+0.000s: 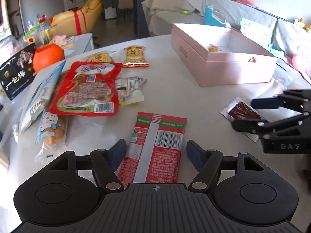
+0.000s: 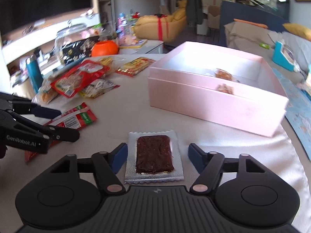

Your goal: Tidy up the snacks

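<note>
1. At the bottom centre of the left wrist view, the left gripper has its jaws apart on either side of a long red snack packet lying flat on the table; neither pad touches it, so it is bracketed for a pick, not held.
2. At the lower centre of the right wrist view, the right gripper likewise straddles a dark bar in a clear, silver-edged wrapper. Its jaws stand apart with a gap on each side, and the bar rests on the table.
3. Both grippers slope down toward the tabletop, which suits sliding the fingers along a flat packet's edges.
4. Toward the upper right, the open pink box is likely the destination. It holds two small wrapped snacks near its right part; most of its floor is bare.
5. At the left of the frame, a loose pile of unsorted packets overlaps, apart from the box.
</note>
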{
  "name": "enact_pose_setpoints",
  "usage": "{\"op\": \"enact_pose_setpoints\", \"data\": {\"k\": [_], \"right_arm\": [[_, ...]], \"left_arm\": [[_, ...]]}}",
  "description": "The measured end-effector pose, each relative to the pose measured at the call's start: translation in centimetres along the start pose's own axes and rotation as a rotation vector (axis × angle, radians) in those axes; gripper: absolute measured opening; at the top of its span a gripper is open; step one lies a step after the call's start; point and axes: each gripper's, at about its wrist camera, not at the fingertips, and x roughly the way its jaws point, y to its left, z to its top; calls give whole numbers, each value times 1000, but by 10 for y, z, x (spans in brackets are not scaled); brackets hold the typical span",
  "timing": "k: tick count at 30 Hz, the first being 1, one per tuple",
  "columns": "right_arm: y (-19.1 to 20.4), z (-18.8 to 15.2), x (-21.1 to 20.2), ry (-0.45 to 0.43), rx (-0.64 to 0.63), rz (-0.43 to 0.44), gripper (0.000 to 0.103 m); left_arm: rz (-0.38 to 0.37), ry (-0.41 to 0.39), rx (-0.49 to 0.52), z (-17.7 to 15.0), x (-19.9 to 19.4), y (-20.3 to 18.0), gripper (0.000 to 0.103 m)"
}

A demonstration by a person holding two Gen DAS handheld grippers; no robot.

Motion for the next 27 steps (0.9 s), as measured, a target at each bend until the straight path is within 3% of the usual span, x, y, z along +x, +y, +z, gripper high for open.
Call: {"op": "enact_pose_setpoints", "data": {"k": [1, 4, 6, 13, 14, 16, 18, 21, 27], "right_arm": [[3, 2, 1, 5, -22, 1, 58], [5, 10, -4, 5, -47, 6, 52], [5, 13, -14, -17, -60, -2, 52], [-19, 20, -51, -95, -3, -15, 52], [-24, 22, -55, -106, 12, -19, 45], [-34, 27, -66, -133, 38, -26, 19], [-47, 35, -75, -156, 84, -10, 19], [-61, 45, -81, -193, 119, -10, 20], [-55, 33, -62, -115, 67, -22, 20]], "left_arm": [[-6, 7, 7, -1, -1, 0, 74], [-21, 35, 34, -3, -8, 2, 71], [-28, 27, 32, -5, -13, 3, 57], [-83, -63, 3, 7, -30, -5, 51], [-97, -91, -2, 14, -35, -6, 51], [-121, -146, -5, 28, -45, -9, 50], [-139, -202, 7, 45, -53, -13, 50], [-151, -226, 20, 59, -55, -18, 50], [-203, -103, -19, 44, -28, -22, 50]]}}
